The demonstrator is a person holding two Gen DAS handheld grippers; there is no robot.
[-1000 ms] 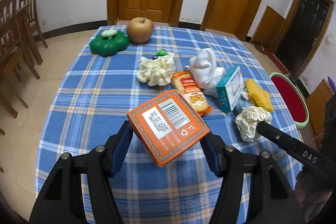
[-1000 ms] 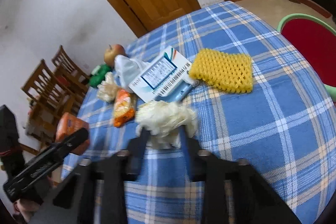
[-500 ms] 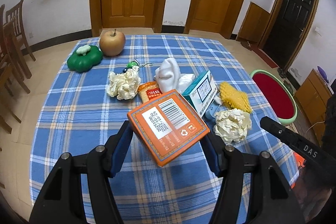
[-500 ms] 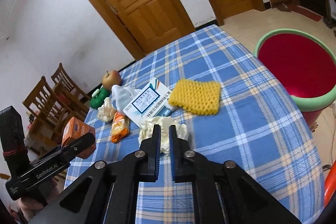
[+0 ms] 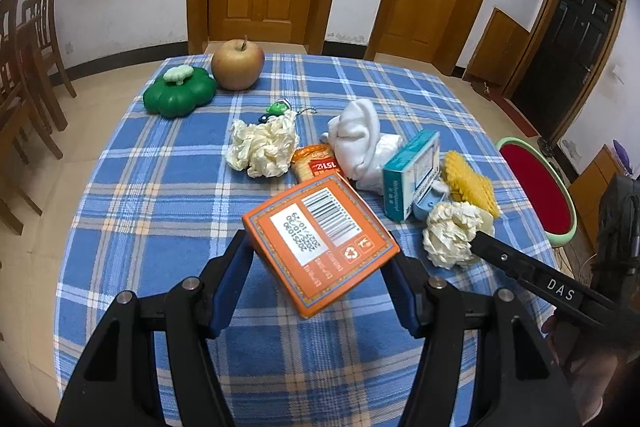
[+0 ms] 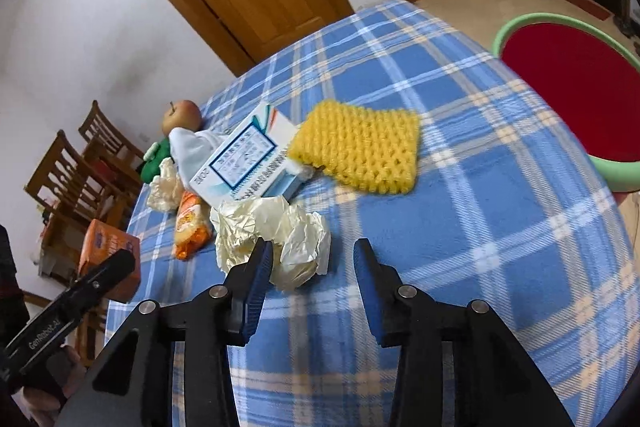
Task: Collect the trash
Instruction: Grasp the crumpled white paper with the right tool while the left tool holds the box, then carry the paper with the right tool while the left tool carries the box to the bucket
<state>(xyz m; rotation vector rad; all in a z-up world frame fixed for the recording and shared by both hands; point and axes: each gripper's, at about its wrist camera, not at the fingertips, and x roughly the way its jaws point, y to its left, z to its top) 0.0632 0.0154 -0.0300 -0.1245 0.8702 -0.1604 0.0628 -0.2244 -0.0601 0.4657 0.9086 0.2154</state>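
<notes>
Between the left jaws: an orange box (image 5: 320,243), barcode face up, tilted, clamped by the left gripper (image 5: 318,291) above the tabletop (image 5: 160,211)
Left jaws: closed on the box, a blue pad pressing each side
Right jaws: standing apart, having just been opening; the right gripper (image 6: 314,281) holds nothing
Ahead of the right jaws: a crumpled paper ball (image 6: 272,231) lying on the tabletop, its near edge against the left-hand pad, mostly outside the gap
Beyond that ball: a teal-and-white carton (image 6: 248,155), a yellow knitted pad (image 6: 360,151) and an orange snack packet (image 6: 190,223), close together
Further ahead of the left jaws: a second paper ball (image 5: 260,147), a white sock (image 5: 358,143), a green keychain (image 5: 278,109), a green lidded dish (image 5: 180,95) and an apple (image 5: 238,65)
Right of both jaws, off the tabletop: a red basin with a green rim (image 6: 568,91)
</notes>
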